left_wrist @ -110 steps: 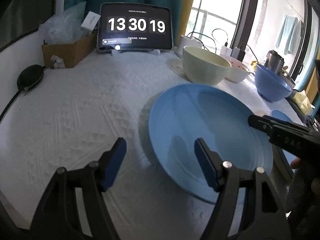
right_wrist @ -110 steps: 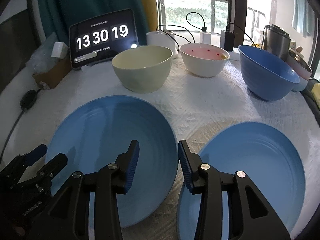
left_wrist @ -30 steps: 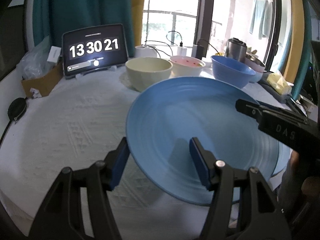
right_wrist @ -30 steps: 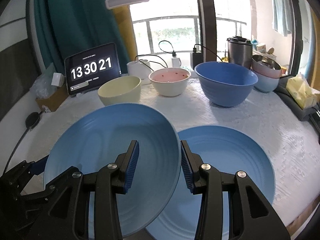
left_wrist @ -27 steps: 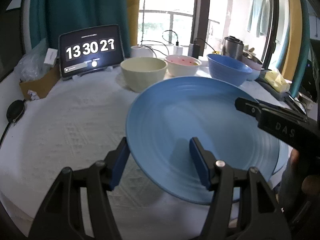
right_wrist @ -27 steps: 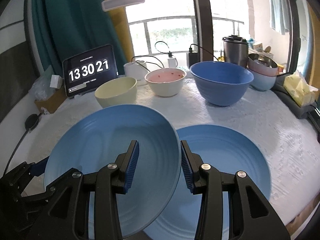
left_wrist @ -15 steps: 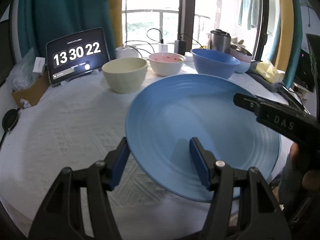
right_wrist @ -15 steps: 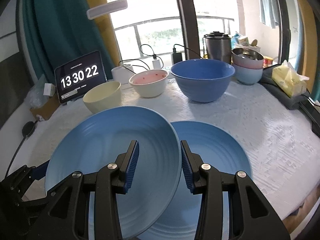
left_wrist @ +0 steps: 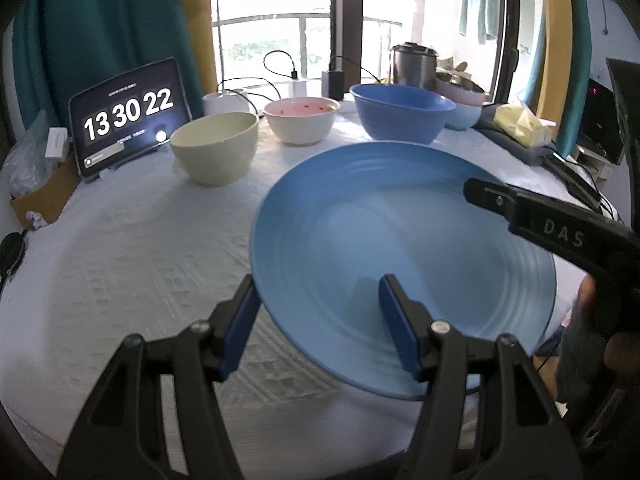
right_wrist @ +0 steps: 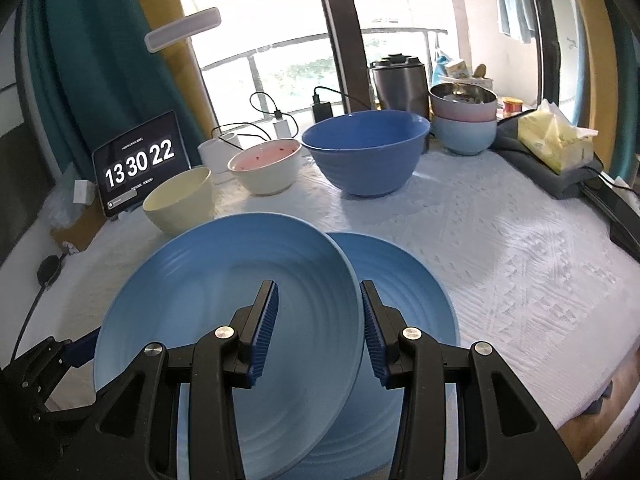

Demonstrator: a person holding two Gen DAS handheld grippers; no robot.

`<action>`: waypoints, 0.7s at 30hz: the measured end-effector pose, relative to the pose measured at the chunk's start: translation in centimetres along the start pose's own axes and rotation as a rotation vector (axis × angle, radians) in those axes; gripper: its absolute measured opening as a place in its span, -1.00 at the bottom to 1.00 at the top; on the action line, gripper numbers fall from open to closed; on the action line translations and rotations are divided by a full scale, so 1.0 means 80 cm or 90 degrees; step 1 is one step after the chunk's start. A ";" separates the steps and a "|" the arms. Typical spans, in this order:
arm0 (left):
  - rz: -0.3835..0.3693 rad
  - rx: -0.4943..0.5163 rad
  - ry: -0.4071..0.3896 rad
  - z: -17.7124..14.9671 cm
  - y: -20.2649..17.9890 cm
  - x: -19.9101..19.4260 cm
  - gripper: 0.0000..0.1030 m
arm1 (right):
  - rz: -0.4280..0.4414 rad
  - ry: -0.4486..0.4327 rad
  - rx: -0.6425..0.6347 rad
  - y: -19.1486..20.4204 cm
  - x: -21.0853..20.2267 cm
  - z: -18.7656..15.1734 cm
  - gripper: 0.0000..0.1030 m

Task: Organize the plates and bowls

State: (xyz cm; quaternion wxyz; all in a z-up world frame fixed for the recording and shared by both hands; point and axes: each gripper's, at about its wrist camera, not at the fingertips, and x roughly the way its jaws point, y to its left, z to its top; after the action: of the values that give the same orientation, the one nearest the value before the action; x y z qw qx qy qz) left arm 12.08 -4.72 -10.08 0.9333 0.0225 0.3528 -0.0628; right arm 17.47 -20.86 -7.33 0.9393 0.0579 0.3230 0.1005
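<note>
Plates first: left gripper [left_wrist: 316,322] and right gripper [right_wrist: 318,330] each pinch the raised blue plate [right_wrist: 224,320], hovering over its twin [right_wrist: 404,280]; bowls unsorted.

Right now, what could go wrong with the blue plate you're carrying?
1. Only the left gripper and the right gripper pinch the top plate, each at its rim. If one slips, the plate could tip and fall.
2. It hangs only partly over the bottom plate, so lowered now it might land crooked and slide off.
</note>
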 end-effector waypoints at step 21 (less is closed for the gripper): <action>-0.022 0.025 0.023 -0.002 -0.025 0.013 0.20 | -0.016 0.005 0.031 -0.030 0.000 -0.005 -0.15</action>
State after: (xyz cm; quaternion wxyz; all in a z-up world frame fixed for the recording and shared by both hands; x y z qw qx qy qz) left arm 12.50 -6.77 -10.87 0.9250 0.0359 0.3685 -0.0851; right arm 17.55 -23.20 -8.08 0.9376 0.0762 0.3294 0.0813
